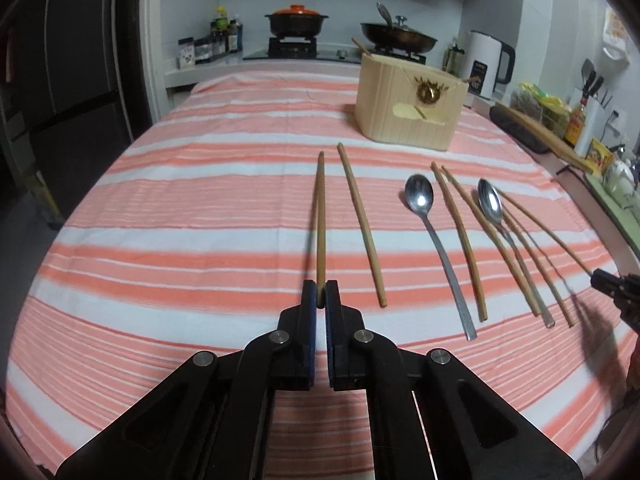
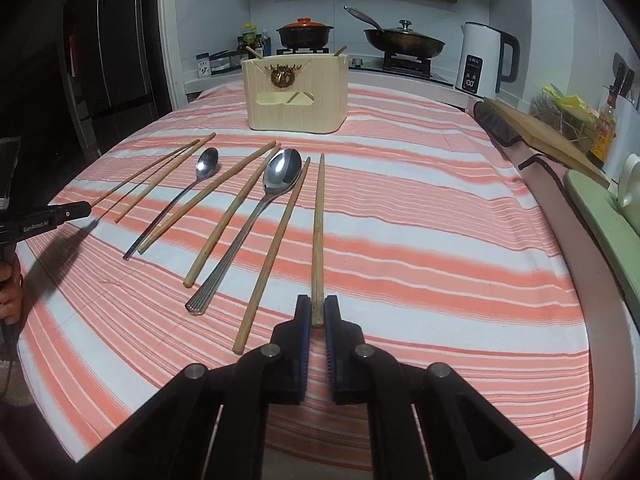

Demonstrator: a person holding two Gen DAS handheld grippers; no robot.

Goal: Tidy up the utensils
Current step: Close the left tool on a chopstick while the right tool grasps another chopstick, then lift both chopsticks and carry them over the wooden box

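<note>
Several wooden chopsticks and two steel spoons lie in a row on the striped cloth. My left gripper [image 1: 320,294] is shut on the near end of the leftmost chopstick [image 1: 320,216], lifted slightly above the cloth. My right gripper [image 2: 317,312] has its jaws closely around the near end of the rightmost chopstick [image 2: 319,232], which still seems to lie on the cloth. One spoon [image 1: 419,196] lies mid-row, the other spoon [image 2: 283,174] near the right. A cream utensil holder [image 2: 296,94] stands behind, with chopsticks sticking out.
The table is covered by a pink-and-white striped cloth [image 1: 200,200]. Behind it are a stove with a clay pot [image 1: 296,20] and a wok [image 1: 398,36], and a white kettle [image 2: 486,60]. A cutting board [image 2: 548,136] and bottles stand at the right.
</note>
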